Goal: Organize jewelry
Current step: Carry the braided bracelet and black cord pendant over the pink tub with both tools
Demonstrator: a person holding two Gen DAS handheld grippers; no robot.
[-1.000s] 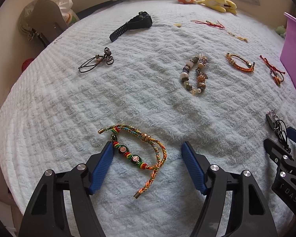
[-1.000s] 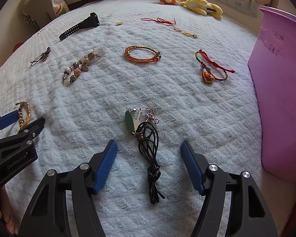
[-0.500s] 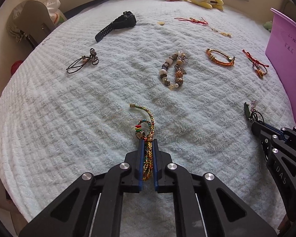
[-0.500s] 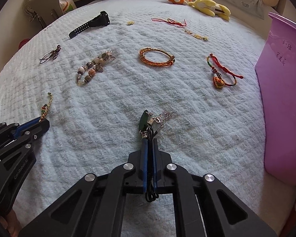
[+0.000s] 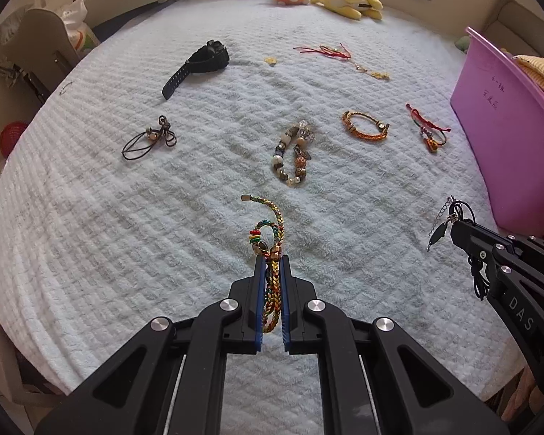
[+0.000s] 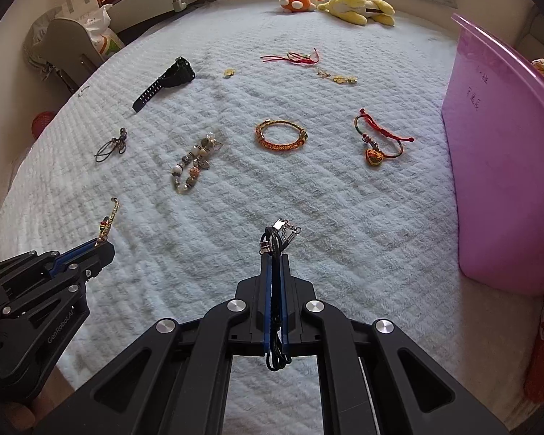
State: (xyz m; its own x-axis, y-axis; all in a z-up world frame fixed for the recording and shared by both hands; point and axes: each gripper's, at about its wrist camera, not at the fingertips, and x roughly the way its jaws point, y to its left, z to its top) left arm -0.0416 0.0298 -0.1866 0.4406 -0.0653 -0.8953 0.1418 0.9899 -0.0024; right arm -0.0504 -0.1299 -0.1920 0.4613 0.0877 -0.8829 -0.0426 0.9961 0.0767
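At the lower centre of the left wrist view, the left gripper [image 5: 271,264] has its fingers pressed together on a multicoloured braided bracelet [image 5: 270,232]. Its beaded loop and metal-capped end curl up out of the tips, and the rest is hidden between the blue pads. At the lower centre of the right wrist view, the right gripper [image 6: 275,259] is pinching a black cord necklace [image 6: 273,241]. A silver clasp and short chain show above the tips, a loop of cord hangs out below the pads, and the stretch between is covered.

Both grippers hang above the pale quilted blanket [image 5: 90,217]. A beaded bracelet [image 5: 293,156], an orange bracelet [image 5: 364,128] and a black watch [image 5: 199,65] lie on it mid-frame. A purple bin [image 6: 504,166] stands at the right edge, cut off by the frame; the handwriting on its wall is too small to read.
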